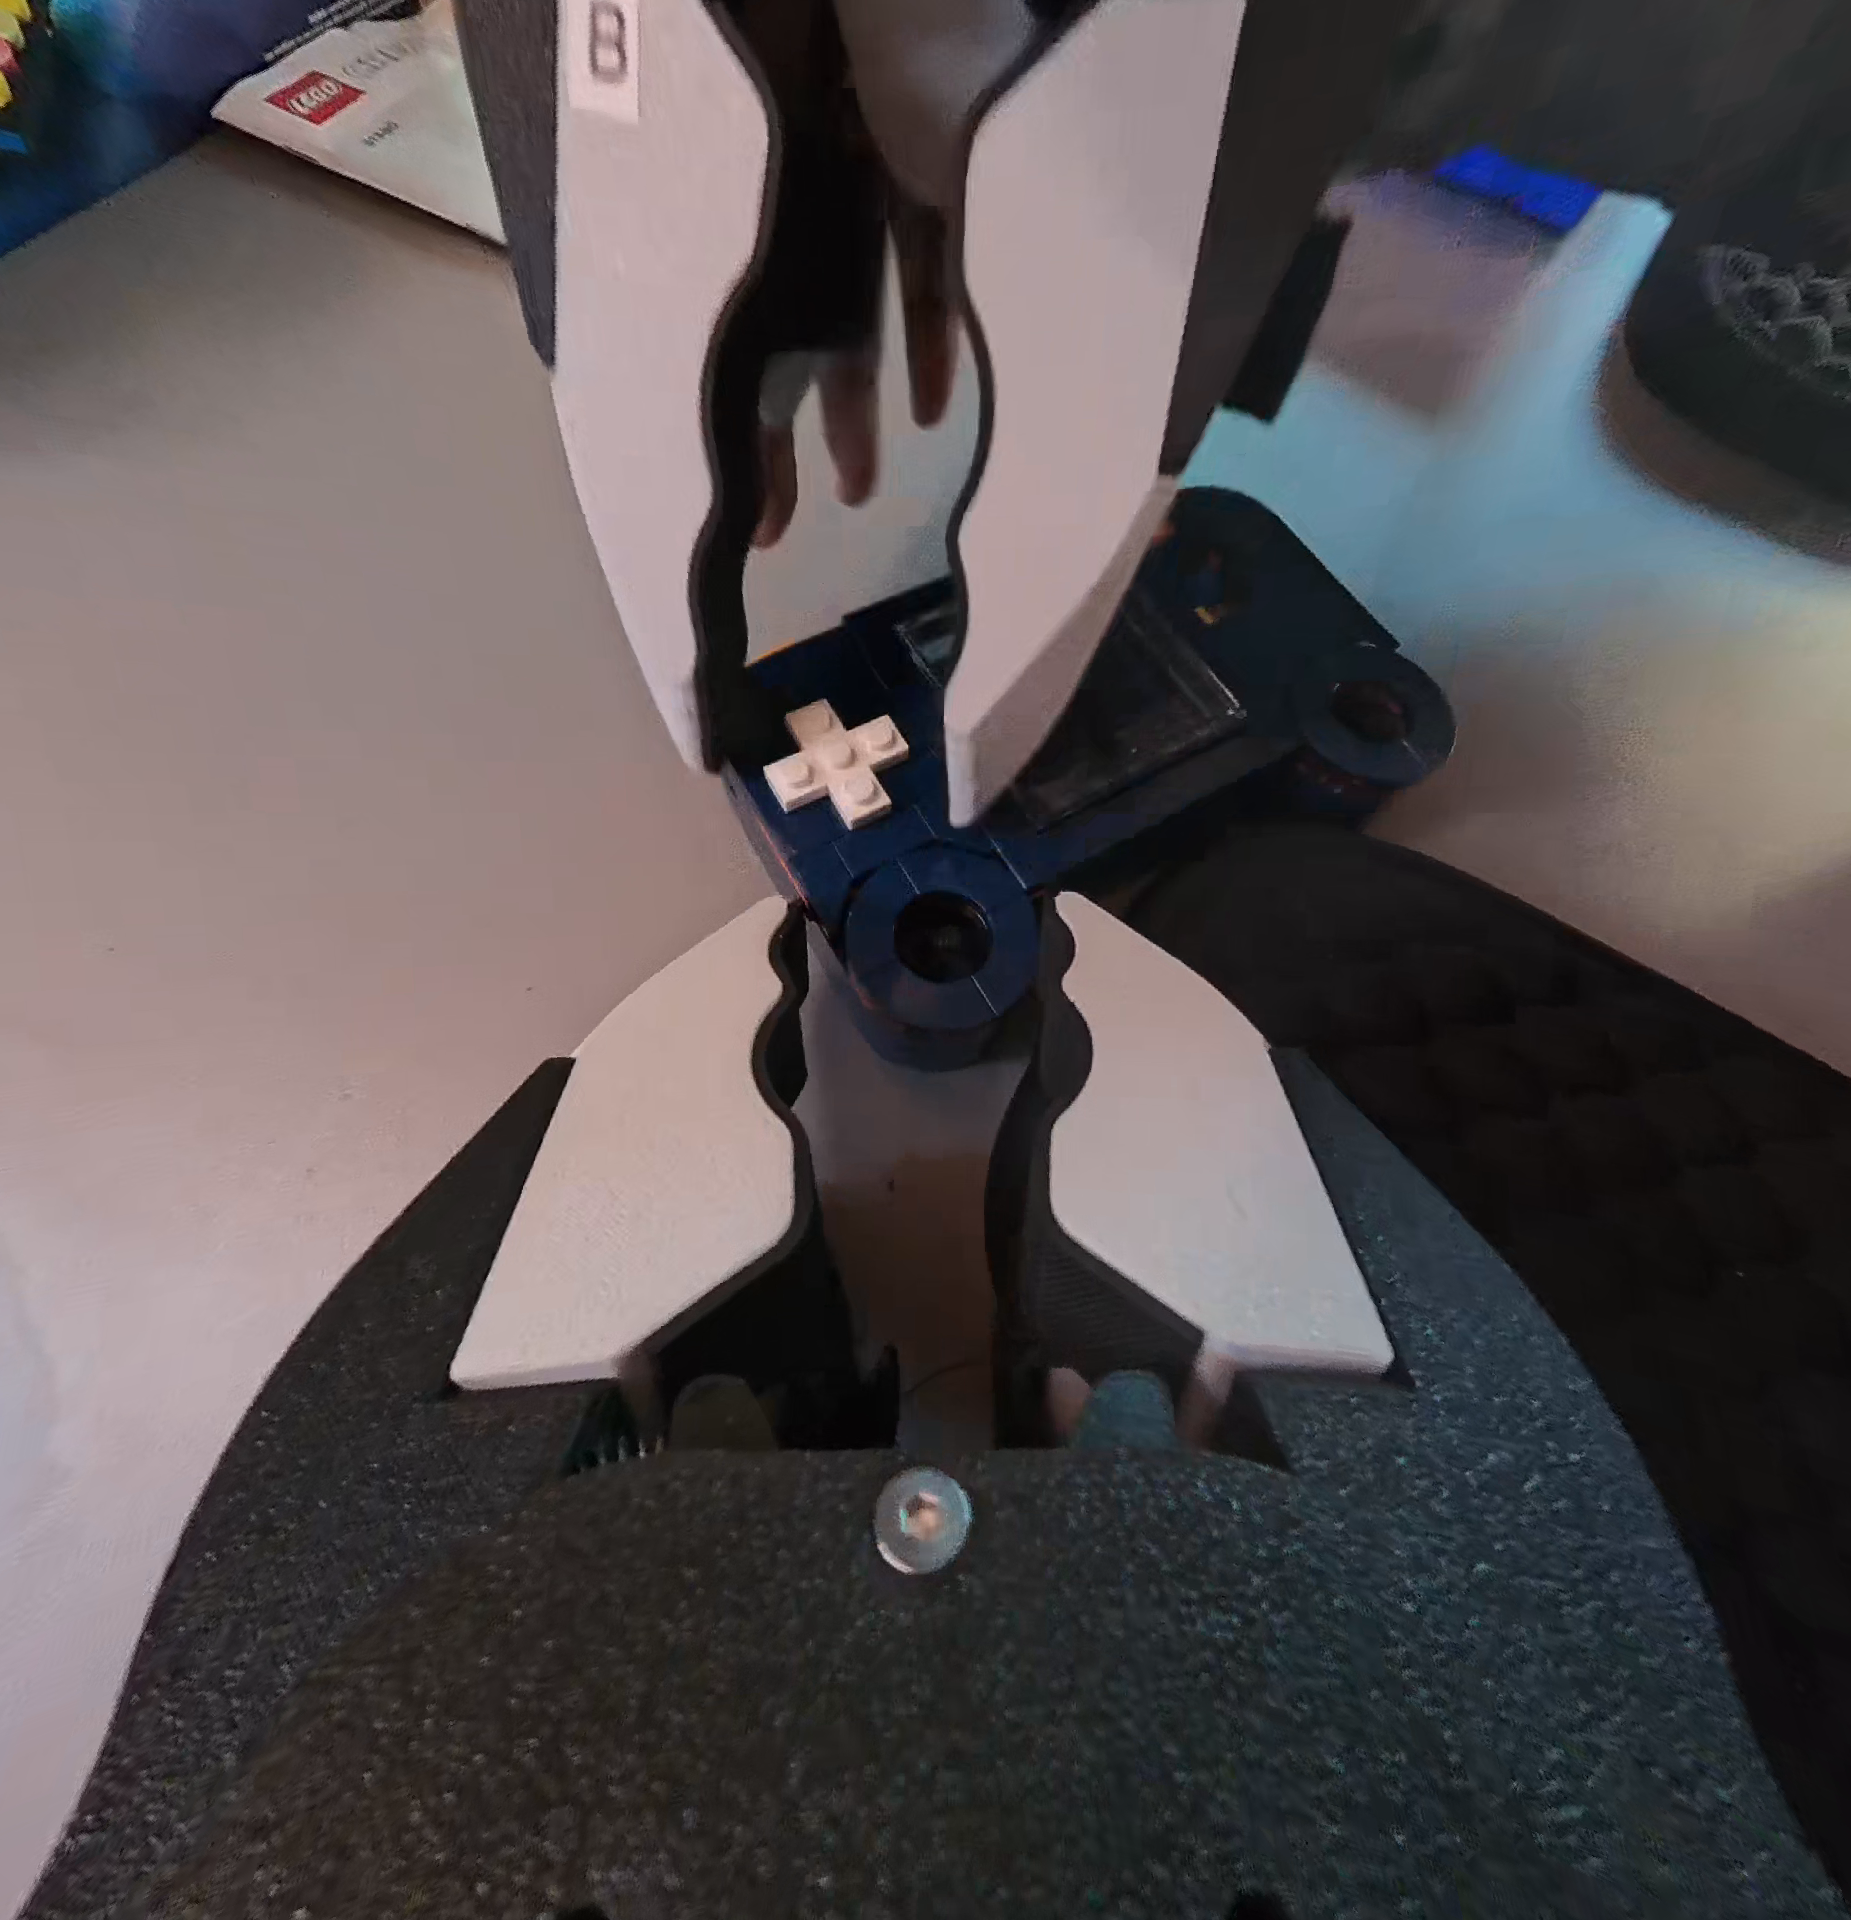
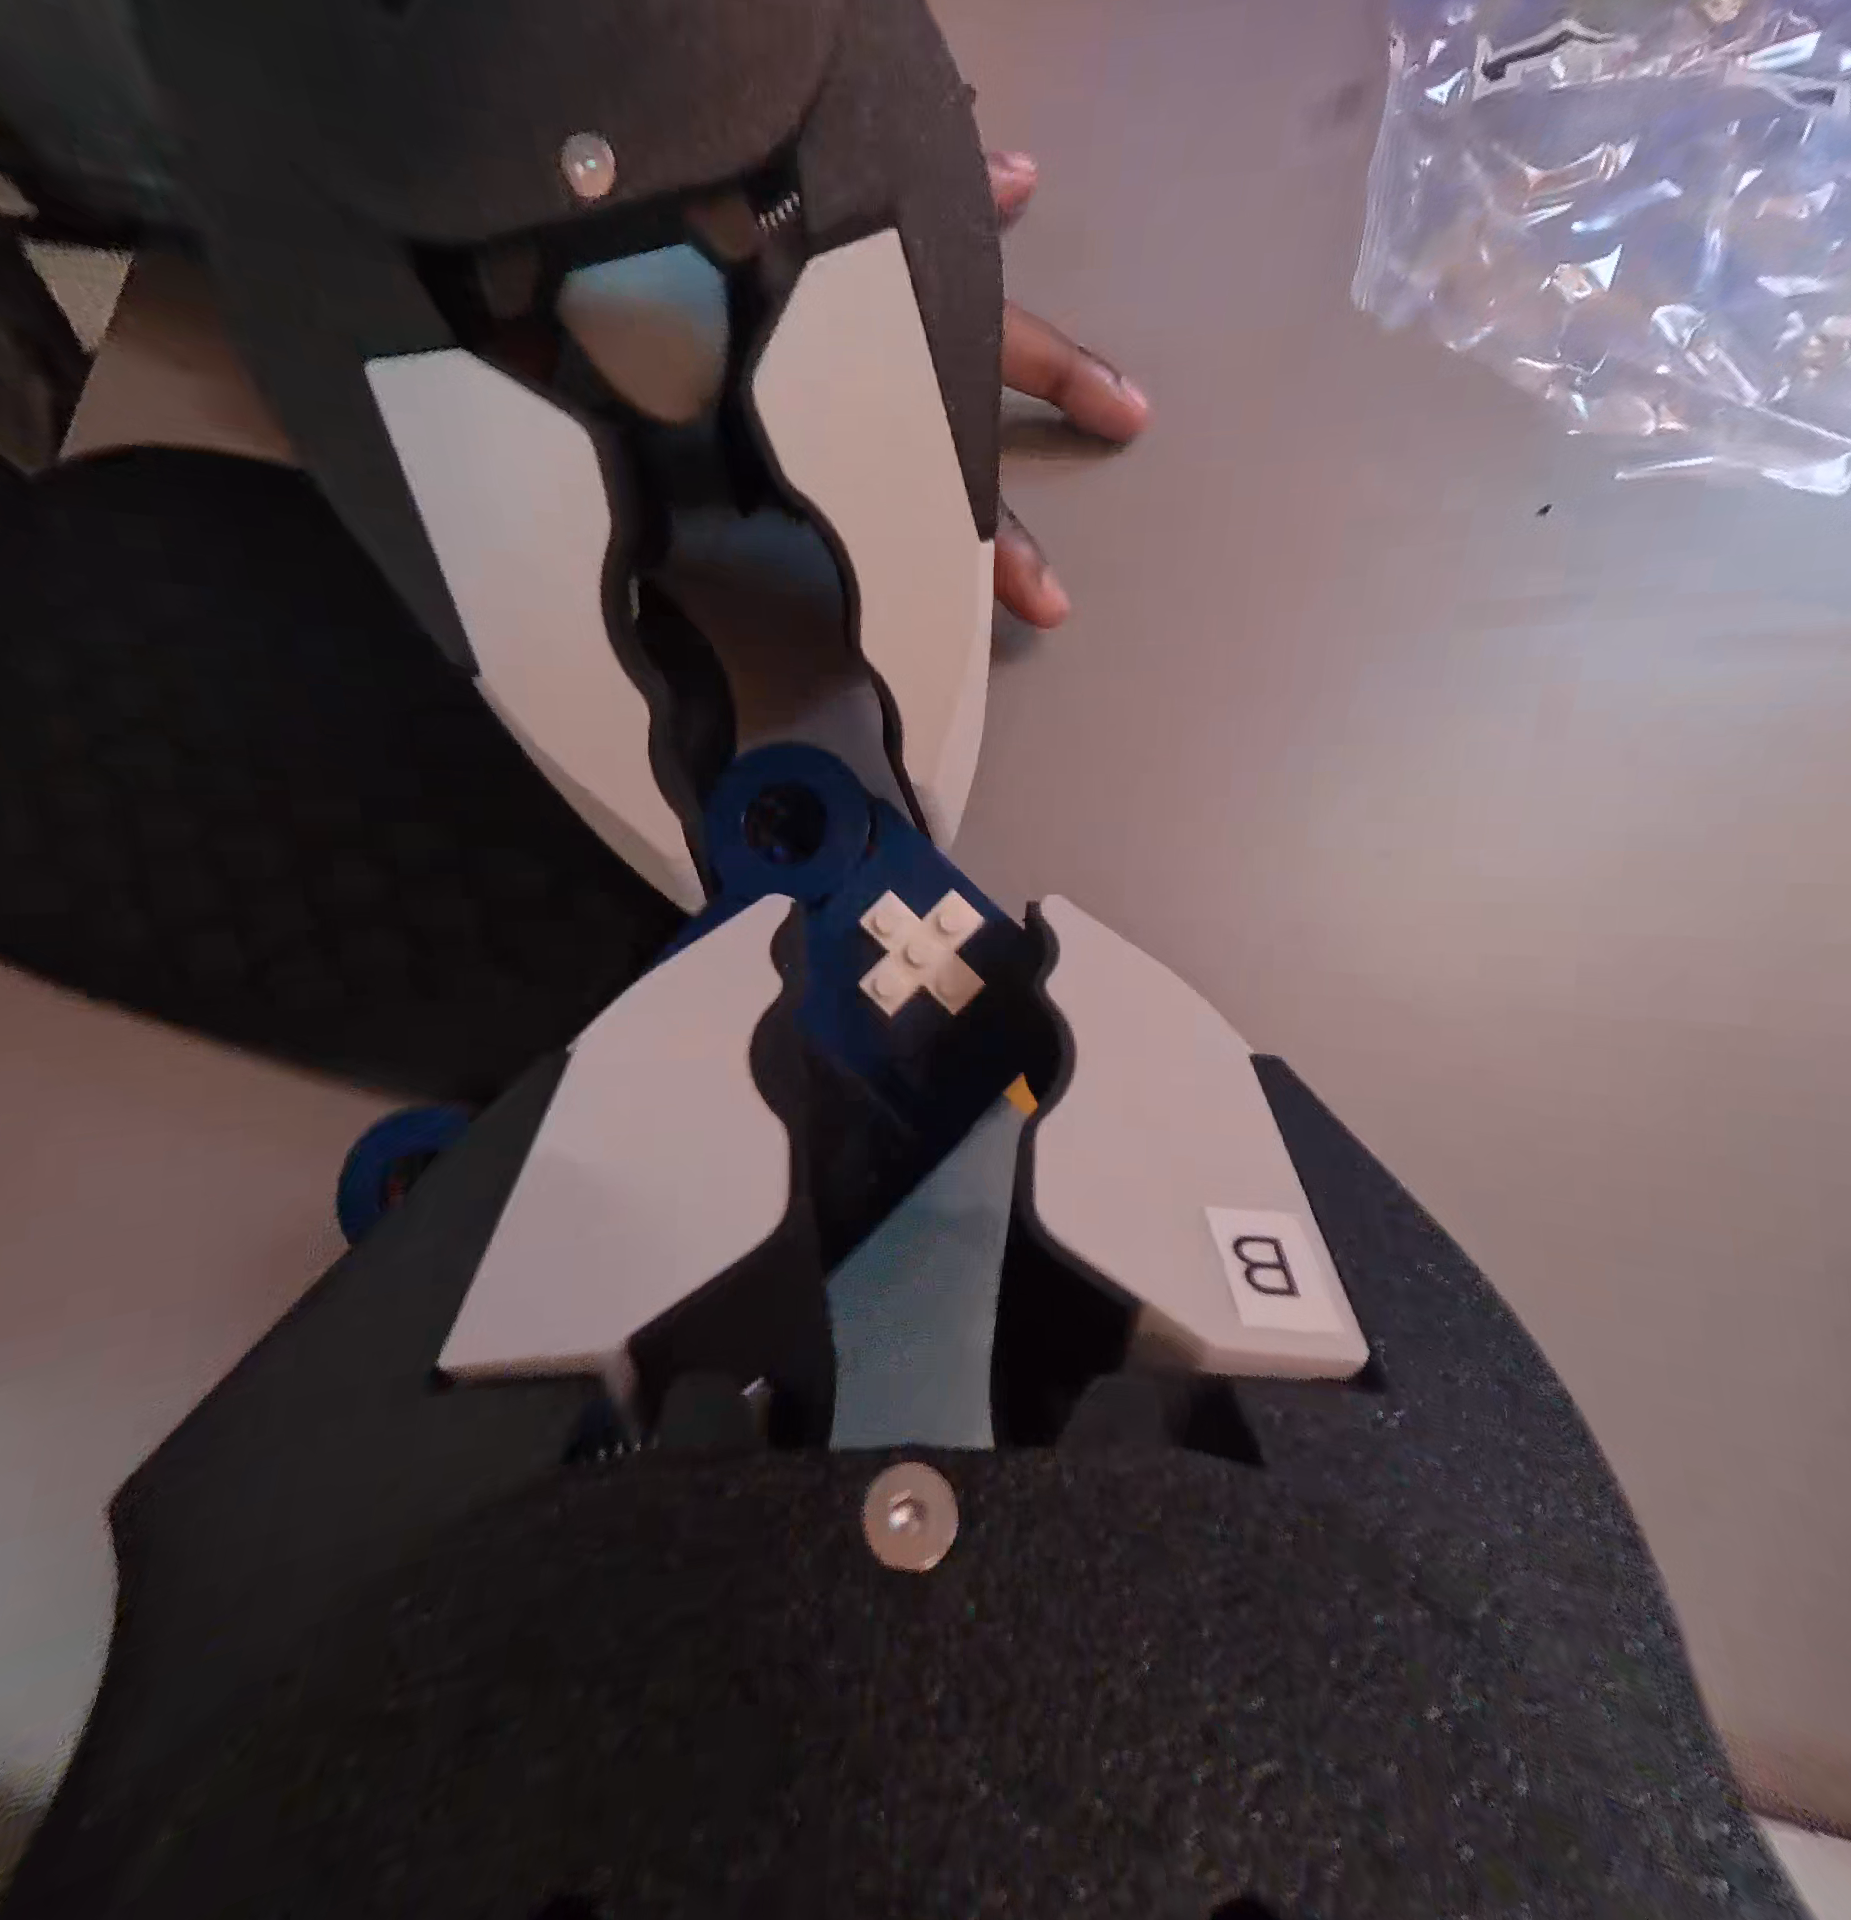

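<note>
A dark blue brick-built model (image 1: 1108, 707) bears a white cross-shaped plate (image 1: 838, 764) and has round blue rings at its corners. My left gripper (image 1: 926, 914) is shut on the near ring (image 1: 942, 940), one finger on each side. My right gripper (image 2: 910, 920) is shut on the model's body (image 2: 879, 1101) beside the white cross (image 2: 921, 961). In the left wrist view the right gripper (image 1: 833, 774) comes in from the top. In the right wrist view the left gripper (image 2: 817, 852) holds the far ring (image 2: 786, 821).
The pale table (image 1: 277, 623) carries a black textured mat (image 1: 1523, 1143) under the model. A white booklet (image 1: 381, 125) and a blue box (image 1: 27, 156) lie at the far left. A clear plastic bag (image 2: 1648, 260) lies at the right. A person's fingers (image 2: 1077, 384) rest on the table. The grippers are tip to tip, or close to it.
</note>
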Demonstrator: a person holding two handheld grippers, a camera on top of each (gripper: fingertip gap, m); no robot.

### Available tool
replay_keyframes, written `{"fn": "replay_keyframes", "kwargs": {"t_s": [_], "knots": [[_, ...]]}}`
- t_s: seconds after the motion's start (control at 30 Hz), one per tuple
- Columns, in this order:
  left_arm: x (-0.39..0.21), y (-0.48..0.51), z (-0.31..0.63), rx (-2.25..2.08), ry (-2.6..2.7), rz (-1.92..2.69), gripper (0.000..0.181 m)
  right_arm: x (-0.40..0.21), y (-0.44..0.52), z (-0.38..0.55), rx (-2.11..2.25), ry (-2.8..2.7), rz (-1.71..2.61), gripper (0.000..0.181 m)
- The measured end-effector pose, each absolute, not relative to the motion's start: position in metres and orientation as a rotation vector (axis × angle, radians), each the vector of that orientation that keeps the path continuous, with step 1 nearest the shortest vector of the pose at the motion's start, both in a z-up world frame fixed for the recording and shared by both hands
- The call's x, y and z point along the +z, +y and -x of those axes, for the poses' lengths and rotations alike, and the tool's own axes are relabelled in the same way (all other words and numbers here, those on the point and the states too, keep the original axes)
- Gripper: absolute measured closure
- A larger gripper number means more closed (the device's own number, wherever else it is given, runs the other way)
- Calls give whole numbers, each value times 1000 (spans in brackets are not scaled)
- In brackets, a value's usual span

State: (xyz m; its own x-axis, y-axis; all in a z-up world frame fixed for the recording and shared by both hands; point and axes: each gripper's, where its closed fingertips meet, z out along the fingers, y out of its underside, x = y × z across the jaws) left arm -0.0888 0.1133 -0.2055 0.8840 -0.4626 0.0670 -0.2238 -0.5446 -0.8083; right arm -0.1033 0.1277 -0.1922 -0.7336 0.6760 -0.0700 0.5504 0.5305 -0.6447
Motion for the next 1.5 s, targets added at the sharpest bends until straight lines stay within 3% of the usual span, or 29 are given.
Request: {"fn": "replay_keyframes", "kwargs": {"t_s": [0.2,0.57,0.77,0.9,1.27,1.33,1.5], "knots": [[-186,117,95,-385,404,2049,129,-188,140,99,776,-2671,896,147],[-191,130,97,-230,401,2074,172,-193,138,95,515,-2857,851,158],[-191,129,99,-244,384,2076,178,-194,139,94,313,-2859,940,159],[-191,125,101,-227,392,2074,172,-194,139,92,241,-2843,1007,160],[-191,127,100,-232,389,2068,181,-191,139,94,334,-2566,1010,164],[-191,127,102,-216,381,2069,181,-192,136,93,370,-2514,966,175],[-191,127,101,-245,374,2071,181,-187,140,97,572,-2379,1073,170]]}}
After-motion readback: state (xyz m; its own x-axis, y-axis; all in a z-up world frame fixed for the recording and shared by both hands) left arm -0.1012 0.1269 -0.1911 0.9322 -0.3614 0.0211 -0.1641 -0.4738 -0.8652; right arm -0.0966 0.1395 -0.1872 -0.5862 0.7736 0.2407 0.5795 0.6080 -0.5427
